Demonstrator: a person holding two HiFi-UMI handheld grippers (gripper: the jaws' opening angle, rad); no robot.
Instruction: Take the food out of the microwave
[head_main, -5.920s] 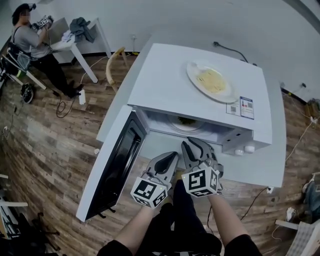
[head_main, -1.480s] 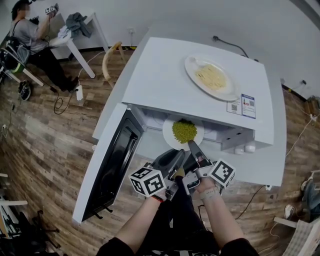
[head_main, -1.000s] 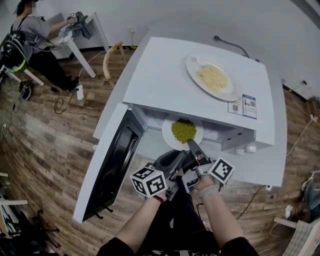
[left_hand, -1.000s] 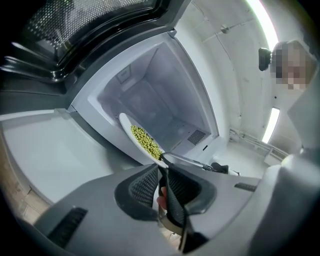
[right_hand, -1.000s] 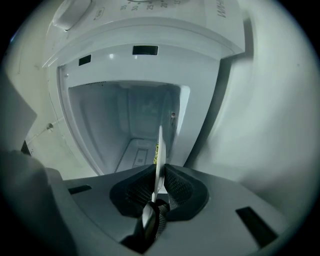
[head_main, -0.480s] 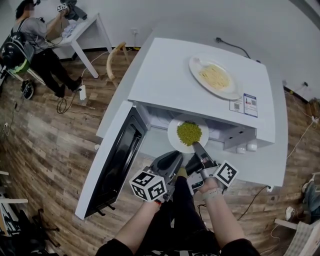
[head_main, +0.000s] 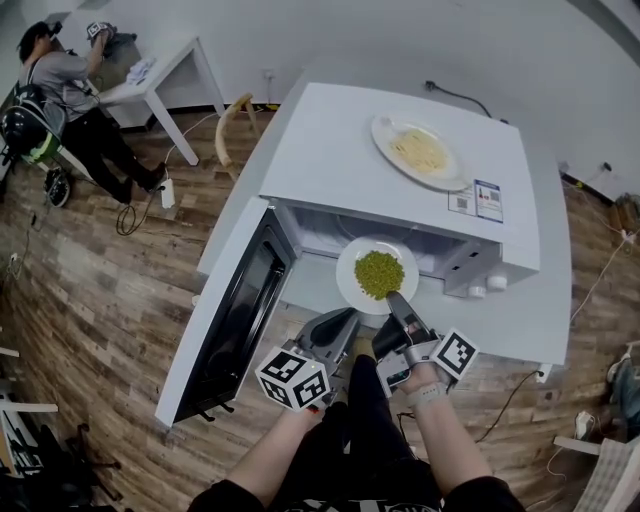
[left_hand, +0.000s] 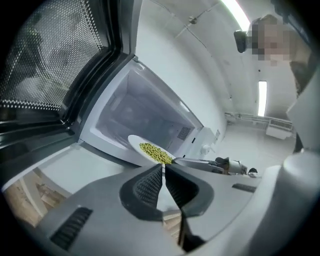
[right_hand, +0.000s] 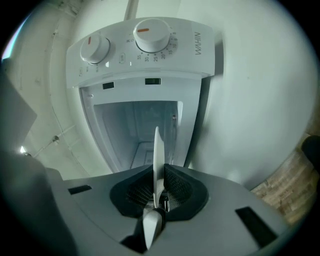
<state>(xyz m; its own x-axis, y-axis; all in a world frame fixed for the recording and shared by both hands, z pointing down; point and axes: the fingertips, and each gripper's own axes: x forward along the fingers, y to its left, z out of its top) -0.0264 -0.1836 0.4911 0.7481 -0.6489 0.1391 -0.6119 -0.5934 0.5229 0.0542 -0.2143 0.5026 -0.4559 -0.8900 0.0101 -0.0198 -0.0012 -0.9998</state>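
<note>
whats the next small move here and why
Probably pull the right gripper straight back toward you, keeping it level: it pinches the rim of the plate of peas, whose far edge sits just at the mouth of the microwave.

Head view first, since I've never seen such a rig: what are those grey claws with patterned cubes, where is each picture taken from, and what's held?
No robot: a person holds a two-jaw gripper in each hand. One camera looks down from the head; one rides on each gripper. The right gripper pinches the rim of a plate of peas at the open microwave's mouth. The left gripper has just been closing its jaws, which meet on nothing. A noodle plate sits on top.
</note>
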